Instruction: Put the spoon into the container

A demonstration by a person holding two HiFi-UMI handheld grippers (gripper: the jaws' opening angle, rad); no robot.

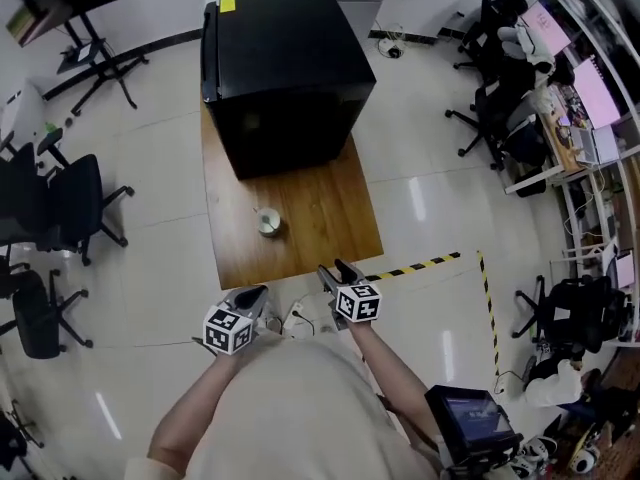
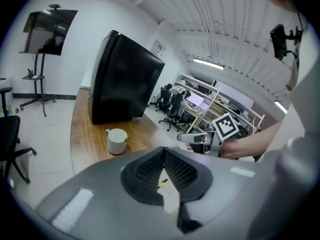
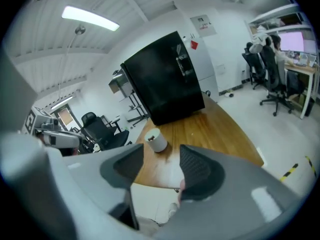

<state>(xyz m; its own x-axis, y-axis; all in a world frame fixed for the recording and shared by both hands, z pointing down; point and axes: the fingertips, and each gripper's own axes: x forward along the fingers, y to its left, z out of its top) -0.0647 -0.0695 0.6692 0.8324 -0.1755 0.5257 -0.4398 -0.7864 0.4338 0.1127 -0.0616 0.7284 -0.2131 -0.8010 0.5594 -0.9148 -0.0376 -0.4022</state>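
Wooden table holds the container, clear of every edge.

The left forearm and the right forearm are stretched forward side by side. The left tongs are closed, pads together, with nothing gripped. The right tongs are held with jaws apart and empty. Both are tilted somewhat downward.

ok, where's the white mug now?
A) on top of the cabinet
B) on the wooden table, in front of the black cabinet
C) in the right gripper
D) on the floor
B: the white mug stands on the wooden table, just in front of the black cabinet.
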